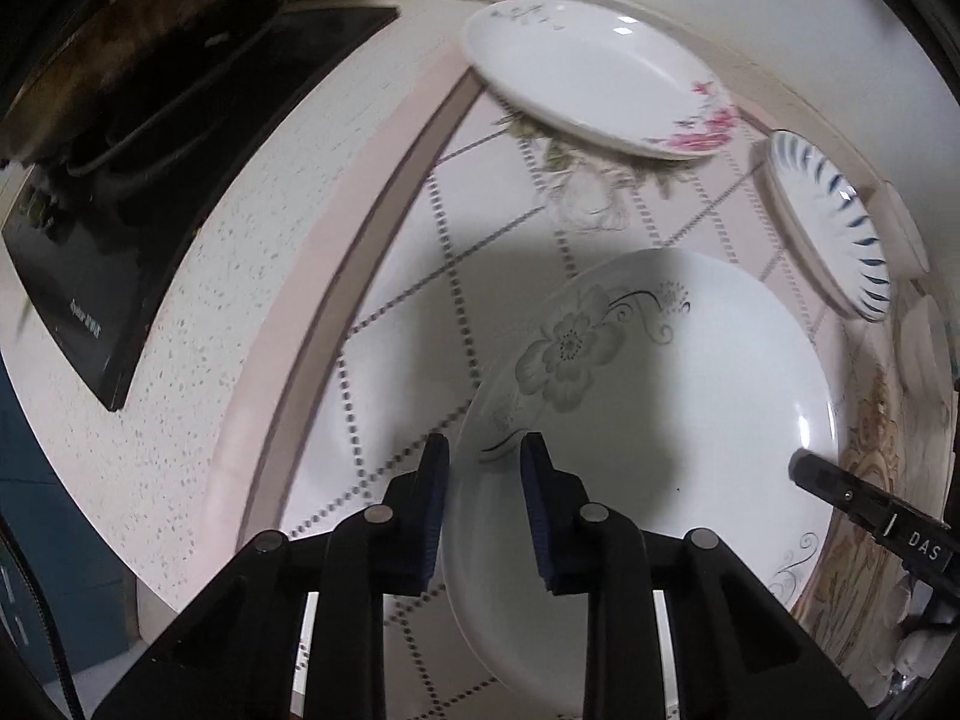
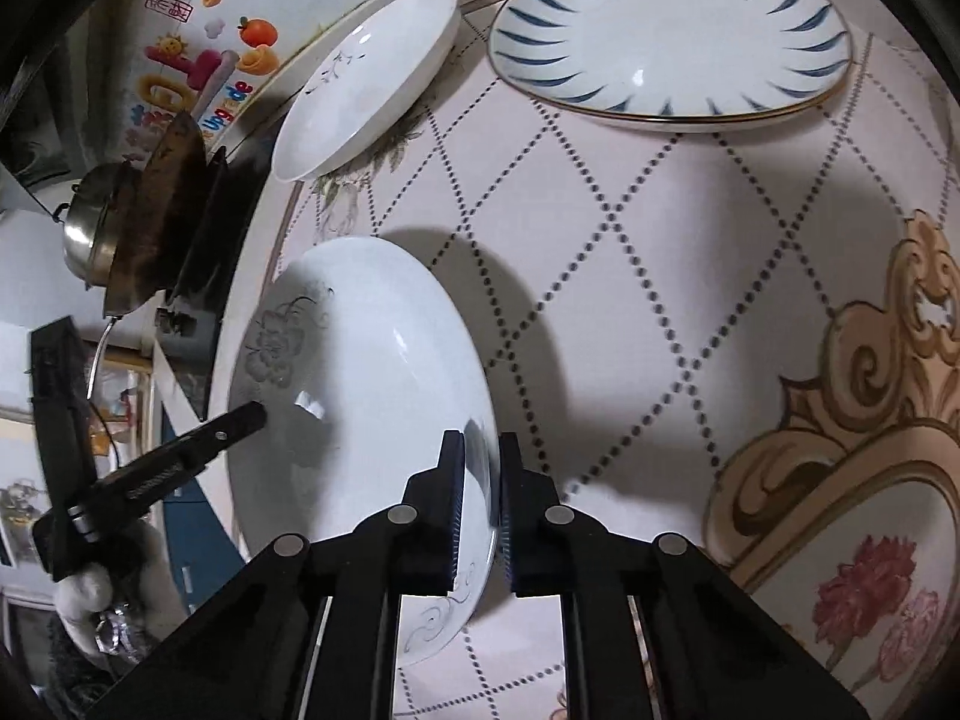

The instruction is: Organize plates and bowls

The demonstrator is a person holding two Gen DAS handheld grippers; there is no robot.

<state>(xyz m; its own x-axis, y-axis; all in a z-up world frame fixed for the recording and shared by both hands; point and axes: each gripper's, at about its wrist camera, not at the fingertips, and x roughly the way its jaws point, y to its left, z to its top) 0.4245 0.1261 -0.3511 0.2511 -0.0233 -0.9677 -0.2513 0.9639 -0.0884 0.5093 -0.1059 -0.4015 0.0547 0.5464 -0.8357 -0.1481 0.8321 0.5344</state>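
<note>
A large white plate with a grey flower print (image 1: 660,420) is held above the patterned table mat. My left gripper (image 1: 485,450) is shut on its left rim. My right gripper (image 2: 480,447) is shut on the opposite rim of the same plate (image 2: 360,396). The right gripper's finger shows in the left wrist view (image 1: 840,489), and the left gripper's in the right wrist view (image 2: 228,426). A white plate with pink flowers (image 1: 594,78) lies at the back; it also shows in the right wrist view (image 2: 366,84). A blue-striped plate (image 2: 672,30) lies at the back right, also seen in the left wrist view (image 1: 834,222).
The table mat (image 2: 660,300) has a dotted diamond pattern and a gold floral border. A black induction cooktop (image 1: 150,192) with a dark pan lies on the speckled counter to the left. A steel pot (image 2: 90,234) stands beside it. A wall with stickers is at the back.
</note>
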